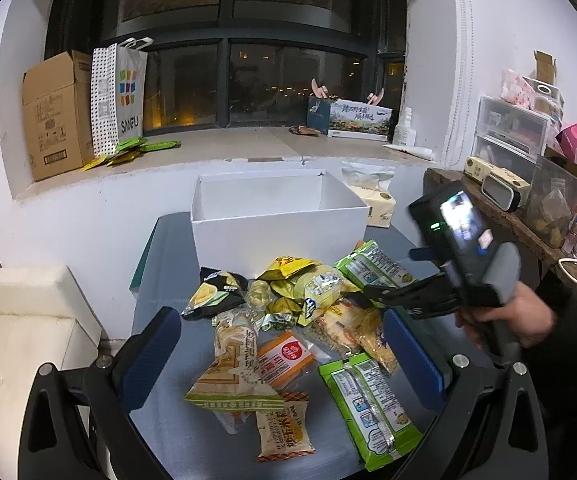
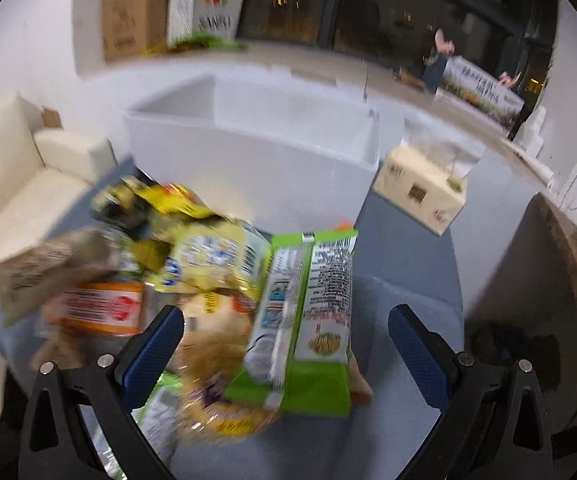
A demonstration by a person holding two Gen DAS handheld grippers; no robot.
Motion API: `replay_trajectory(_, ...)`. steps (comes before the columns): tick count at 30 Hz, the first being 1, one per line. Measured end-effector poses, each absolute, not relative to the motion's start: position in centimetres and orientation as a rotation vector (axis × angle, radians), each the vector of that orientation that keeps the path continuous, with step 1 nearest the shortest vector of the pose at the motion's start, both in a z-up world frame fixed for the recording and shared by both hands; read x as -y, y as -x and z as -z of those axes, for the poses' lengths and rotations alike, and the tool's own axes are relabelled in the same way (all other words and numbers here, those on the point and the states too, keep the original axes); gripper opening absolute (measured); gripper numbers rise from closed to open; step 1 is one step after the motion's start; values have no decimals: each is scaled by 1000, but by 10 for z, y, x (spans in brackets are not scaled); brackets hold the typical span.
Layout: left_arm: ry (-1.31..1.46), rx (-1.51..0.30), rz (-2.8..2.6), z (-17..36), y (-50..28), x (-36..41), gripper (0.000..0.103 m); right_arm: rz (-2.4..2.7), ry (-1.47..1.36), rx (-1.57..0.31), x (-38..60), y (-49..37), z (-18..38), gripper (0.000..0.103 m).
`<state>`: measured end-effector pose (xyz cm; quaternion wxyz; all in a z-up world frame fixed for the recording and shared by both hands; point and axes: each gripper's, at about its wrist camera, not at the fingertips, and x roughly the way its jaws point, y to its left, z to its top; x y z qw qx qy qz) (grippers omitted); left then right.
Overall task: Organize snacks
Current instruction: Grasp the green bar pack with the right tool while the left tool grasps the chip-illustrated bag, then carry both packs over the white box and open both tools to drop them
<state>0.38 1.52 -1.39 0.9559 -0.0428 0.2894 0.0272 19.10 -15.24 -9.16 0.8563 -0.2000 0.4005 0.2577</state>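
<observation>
Left claw [image 1: 284,354]: I see it spread wide, empty, over the snacks [image 1: 288,320] on the table [image 1: 168,280].
Box [image 1: 276,216]: white, just behind the pile.
Right claw [image 2: 286,340]: I hold it released, straddling a green pack [image 2: 308,320].

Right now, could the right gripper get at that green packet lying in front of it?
Probably yes: the right gripper is open and the green packet lies on top of the pile between its fingers, nothing covering it.
</observation>
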Motion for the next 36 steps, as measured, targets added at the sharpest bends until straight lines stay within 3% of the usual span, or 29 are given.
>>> replay_trajectory(2,93,-598,-63,18,-5,-19,103,-520,451,-867,145,-202,107,87)
replay_trajectory(3,97,-601,-68,20,-6,-21,103,-504,481,-882,140,-207,116,72)
replay_trajectory(4,102,-607,-71,22,-6,-24,103,-489,510,-900,137,-211,124,69)
replay_trajectory(8,125,-627,-84,30,-9,-31,103,-489,527,-899,136,-211,127,65)
replay_trajectory(15,126,-698,-73,43,-27,-40,103,-505,405,-816,166,-201,80,64)
replay_trajectory(25,202,-1089,-57,117,-124,-72,102,-593,181,-668,227,-145,14,64)
replay_trajectory(26,191,-1125,-60,125,-130,-71,96,-599,170,-662,230,-143,13,64)
replay_trajectory(30,123,-1210,-83,145,-139,-64,45,-606,159,-656,237,-130,14,64)
replay_trajectory(31,88,-1207,-86,146,-137,-60,40,-608,159,-658,237,-129,15,64)
replay_trajectory(36,101,-1087,-46,132,-104,-53,38,-621,153,-677,239,-123,23,64)
